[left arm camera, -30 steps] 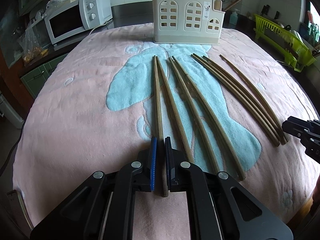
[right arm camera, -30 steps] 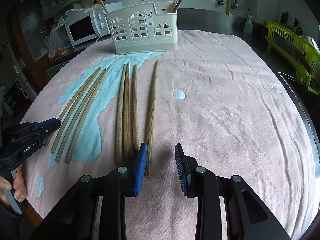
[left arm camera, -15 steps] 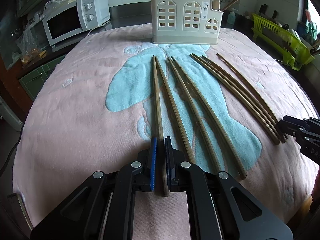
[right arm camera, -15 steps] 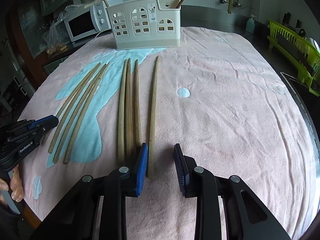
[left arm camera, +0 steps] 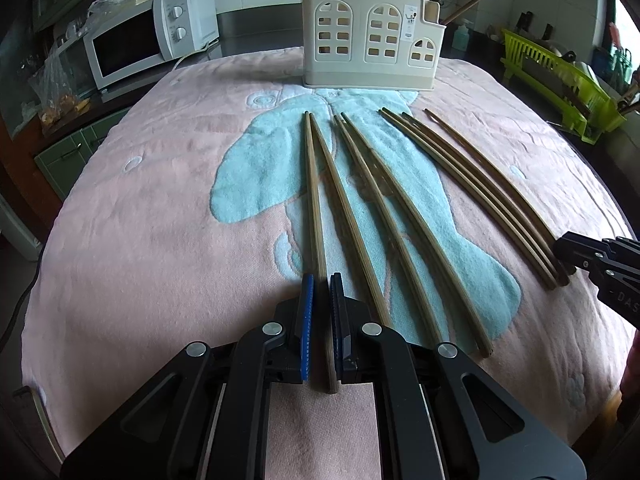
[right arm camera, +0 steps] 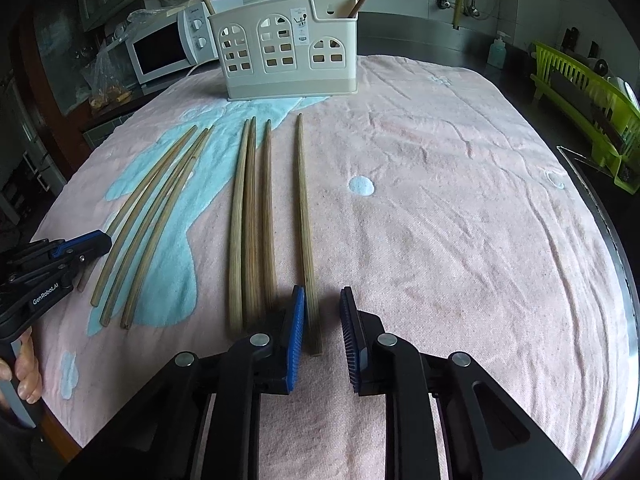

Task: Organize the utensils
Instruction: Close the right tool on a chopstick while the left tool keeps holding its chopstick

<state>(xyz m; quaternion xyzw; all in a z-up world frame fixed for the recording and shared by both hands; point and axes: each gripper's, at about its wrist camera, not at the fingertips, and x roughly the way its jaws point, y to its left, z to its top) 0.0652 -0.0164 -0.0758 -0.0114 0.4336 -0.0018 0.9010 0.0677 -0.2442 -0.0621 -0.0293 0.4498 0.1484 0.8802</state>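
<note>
Several long wooden chopsticks lie in a row on a pink and blue towel point(left arm camera: 160, 220). My left gripper point(left arm camera: 321, 280) is shut on the near end of the leftmost chopstick point(left arm camera: 314, 200), which still lies along the towel. My right gripper point(right arm camera: 322, 294) is open, its jaws on either side of the near end of the rightmost chopstick point(right arm camera: 303, 208). A cream utensil holder point(left arm camera: 370, 38) with arched windows stands at the far side and holds two wooden sticks; it also shows in the right wrist view point(right arm camera: 286, 46).
A white microwave point(left arm camera: 148, 36) stands at the back left. A green dish rack point(left arm camera: 560, 76) is at the right. In the right wrist view the table's metal edge point(right arm camera: 612, 220) runs along the right. The other gripper shows at each view's side.
My right gripper has moved forward so the rightmost chopstick's end now lies between its jaws, which have narrowed slightly. My left gripper has stayed shut on its chopstick.
</note>
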